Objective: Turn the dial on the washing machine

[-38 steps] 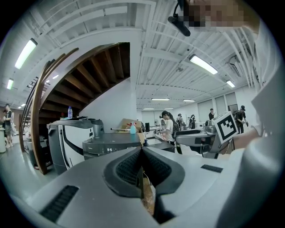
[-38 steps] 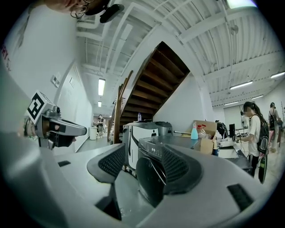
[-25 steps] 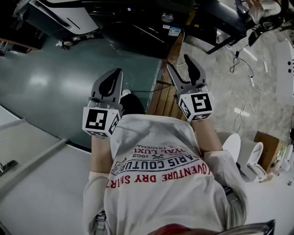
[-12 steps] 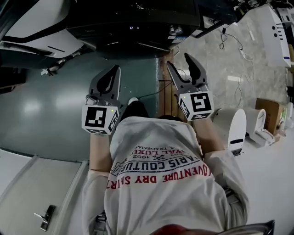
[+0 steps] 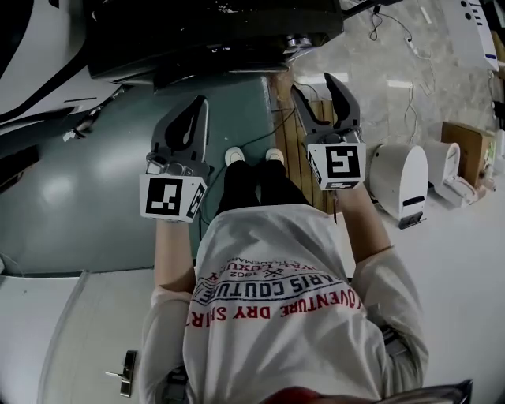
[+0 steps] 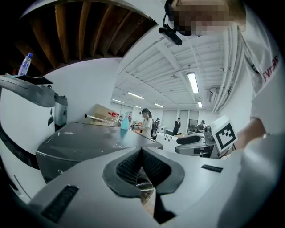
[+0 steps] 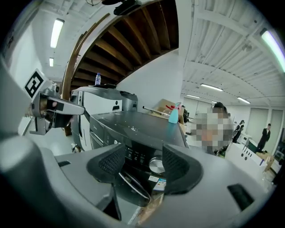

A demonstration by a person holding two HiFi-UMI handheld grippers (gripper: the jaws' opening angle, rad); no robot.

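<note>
The dark washing machine (image 5: 213, 31) stands across the top of the head view, its round silver dial (image 5: 300, 41) at the right end of the front panel. In the right gripper view the dial (image 7: 156, 165) shows between the jaws, still some way off. My right gripper (image 5: 316, 88) is open and holds nothing; it points at the machine's (image 7: 133, 129) dial end. My left gripper (image 5: 192, 126) is held beside it on the left, shut and empty, short of the machine's (image 6: 89, 138) dark top. Both grippers hang in the air above the green floor.
A blue spray bottle (image 7: 173, 115) stands on the machine's top. A white machine (image 5: 39, 39) is at the far left. A white rounded bin (image 5: 398, 189) and a cardboard box (image 5: 461, 146) stand at the right. Cables (image 5: 394, 24) lie on the stone floor. People stand in the background.
The person has turned and stepped toward the washing machine, which now fills the top of the head view. Both grippers have travelled with the body. Neither gripper's jaws have changed.
</note>
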